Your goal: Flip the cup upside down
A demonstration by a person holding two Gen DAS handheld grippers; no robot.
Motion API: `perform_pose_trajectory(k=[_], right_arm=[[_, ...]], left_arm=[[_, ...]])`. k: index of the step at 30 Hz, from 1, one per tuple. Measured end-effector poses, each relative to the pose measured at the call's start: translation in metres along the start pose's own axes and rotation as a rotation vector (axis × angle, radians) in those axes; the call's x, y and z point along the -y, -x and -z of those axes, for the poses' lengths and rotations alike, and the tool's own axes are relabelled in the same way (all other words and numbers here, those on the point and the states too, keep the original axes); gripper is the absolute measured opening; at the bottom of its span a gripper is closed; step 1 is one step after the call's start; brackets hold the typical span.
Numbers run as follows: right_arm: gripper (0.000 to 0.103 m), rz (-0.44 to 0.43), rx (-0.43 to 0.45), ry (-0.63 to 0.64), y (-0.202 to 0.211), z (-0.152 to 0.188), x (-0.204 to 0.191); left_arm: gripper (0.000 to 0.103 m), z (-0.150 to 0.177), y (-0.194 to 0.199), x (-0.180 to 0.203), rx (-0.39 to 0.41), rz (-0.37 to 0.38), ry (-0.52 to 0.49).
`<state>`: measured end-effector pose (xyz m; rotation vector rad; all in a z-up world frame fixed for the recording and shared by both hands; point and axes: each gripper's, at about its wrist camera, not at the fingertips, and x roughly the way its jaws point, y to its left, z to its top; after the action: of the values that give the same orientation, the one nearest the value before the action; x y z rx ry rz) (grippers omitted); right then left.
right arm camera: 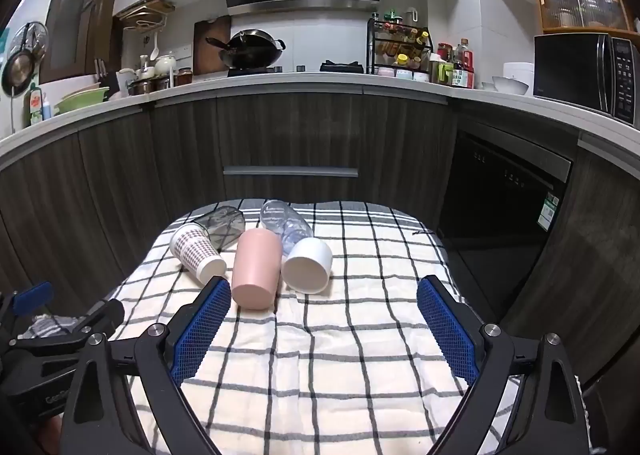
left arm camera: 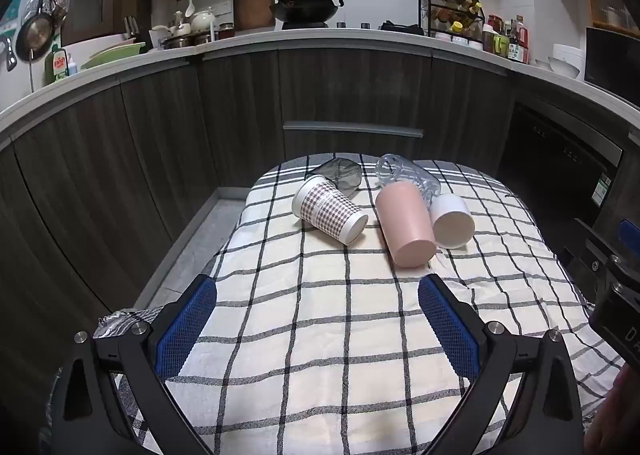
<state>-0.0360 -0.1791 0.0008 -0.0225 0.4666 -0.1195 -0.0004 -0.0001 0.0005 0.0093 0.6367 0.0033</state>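
Observation:
Several cups lie on their sides at the far end of a checked cloth (left arm camera: 320, 335) (right arm camera: 340, 355): a houndstooth paper cup (left arm camera: 330, 211) (right arm camera: 196, 253), a pink cup (left arm camera: 404, 229) (right arm camera: 256, 269), a white cup (left arm camera: 452, 219) (right arm camera: 308, 263), a smoky grey glass (left arm camera: 340, 175) (right arm camera: 226, 225) and a clear glass (left arm camera: 404, 173) (right arm camera: 284, 223). My left gripper (left arm camera: 318, 295) is open and empty, short of the cups. My right gripper (right arm camera: 324, 295) is open and empty, its left fingertip (right arm camera: 216, 291) close to the pink cup's base.
Dark wood cabinets (left arm camera: 352, 95) stand just behind the table, with a counter of pots and bottles above. A dishwasher front (right arm camera: 500, 207) is at the right. The right gripper's body (left arm camera: 616, 287) shows at the left view's right edge; the left gripper's body (right arm camera: 60, 335) at the right view's left edge.

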Motion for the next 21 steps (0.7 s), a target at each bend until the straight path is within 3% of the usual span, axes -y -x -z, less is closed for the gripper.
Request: perform_pose_trajectory(k=[21], right_arm=[[0.094, -0.002, -0.003, -0.006, -0.0013, -0.0013, -0.0007]], left_arm=[[0.103, 0.0021, -0.0031, 0.0001, -0.012, 0.020, 0.001]])
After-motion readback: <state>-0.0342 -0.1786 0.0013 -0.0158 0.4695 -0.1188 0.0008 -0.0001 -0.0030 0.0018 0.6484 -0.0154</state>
